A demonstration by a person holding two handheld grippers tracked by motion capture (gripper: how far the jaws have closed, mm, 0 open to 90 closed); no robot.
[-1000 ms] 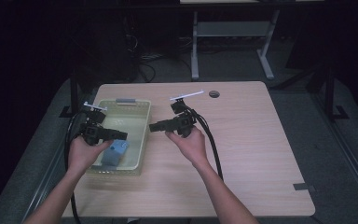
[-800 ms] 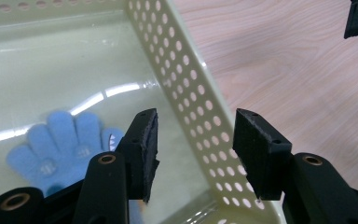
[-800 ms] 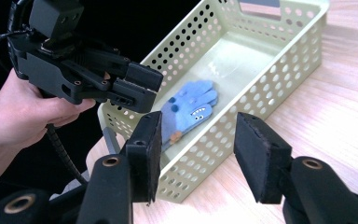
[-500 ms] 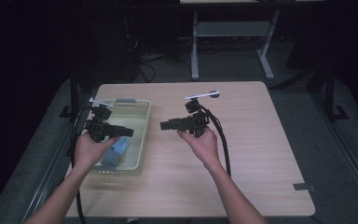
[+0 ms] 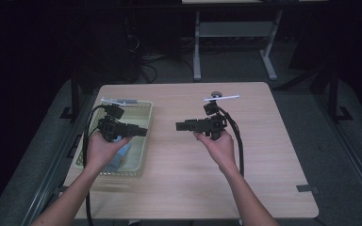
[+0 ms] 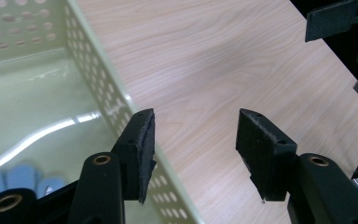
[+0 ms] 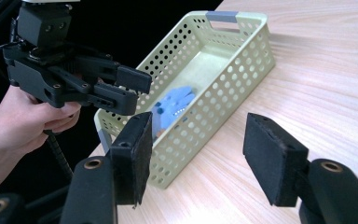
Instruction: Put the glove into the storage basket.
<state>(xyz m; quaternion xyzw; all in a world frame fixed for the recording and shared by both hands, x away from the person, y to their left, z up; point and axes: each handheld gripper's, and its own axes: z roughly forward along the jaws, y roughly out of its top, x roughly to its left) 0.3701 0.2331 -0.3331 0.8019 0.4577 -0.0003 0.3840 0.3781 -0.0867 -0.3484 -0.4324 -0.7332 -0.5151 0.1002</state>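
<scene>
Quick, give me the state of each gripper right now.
Left gripper: open, nothing between its jaws, which have just been opening.
Right gripper: open, nothing held, jaws have just been opening.

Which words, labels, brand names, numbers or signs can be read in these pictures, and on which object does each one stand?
None can be read: no text shows on the pale green basket, the blue thing inside it, the wooden table, the left gripper or the right gripper.

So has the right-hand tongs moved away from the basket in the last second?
Yes. The right tongs have slid rightward from beside the basket toward mid-table, jaws opening with nothing between them.
</scene>
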